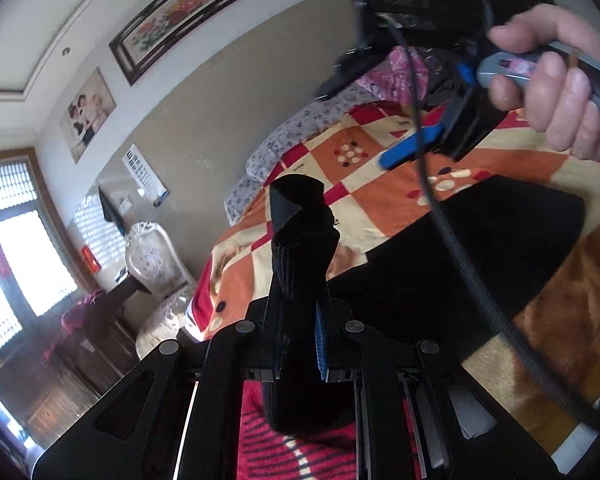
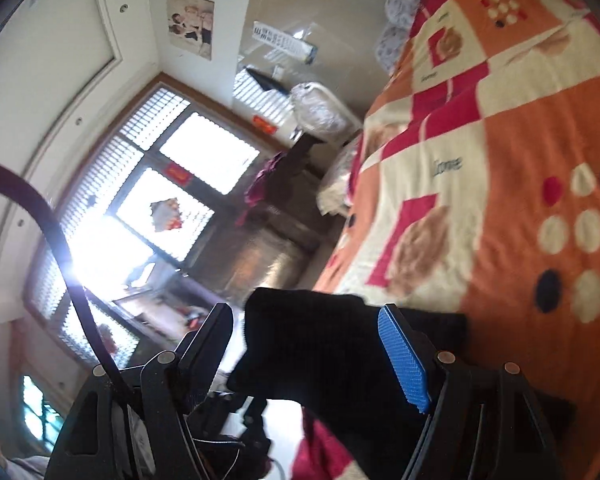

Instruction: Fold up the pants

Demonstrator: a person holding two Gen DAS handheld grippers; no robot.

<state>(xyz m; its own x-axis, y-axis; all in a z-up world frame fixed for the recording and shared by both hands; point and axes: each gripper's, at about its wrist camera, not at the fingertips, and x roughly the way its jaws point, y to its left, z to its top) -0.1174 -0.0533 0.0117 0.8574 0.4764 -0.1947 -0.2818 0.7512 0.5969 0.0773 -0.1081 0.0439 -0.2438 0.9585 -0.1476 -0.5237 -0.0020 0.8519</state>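
Observation:
The black pants (image 1: pixel 472 256) lie on the patterned bedspread (image 1: pixel 388 196). My left gripper (image 1: pixel 300 344) is shut on a bunched, ribbed part of the pants (image 1: pixel 300 248) that sticks up between its fingers. In the left wrist view my right gripper (image 1: pixel 416 148) is held by a hand above the bed, its blue pad showing. In the right wrist view the right gripper (image 2: pixel 308 344) has its jaws wide apart, and a corner of the black pants (image 2: pixel 320 344) lies between them, not pinched.
The bedspread (image 2: pixel 500 160) covers the bed on the right. Floral pillows (image 1: pixel 276 148) lie at the head of the bed. A white chair (image 1: pixel 156 260), a dark cabinet (image 2: pixel 268 236) and a bright window (image 2: pixel 160 188) stand beyond. A black cable (image 1: pixel 452 240) hangs across the left wrist view.

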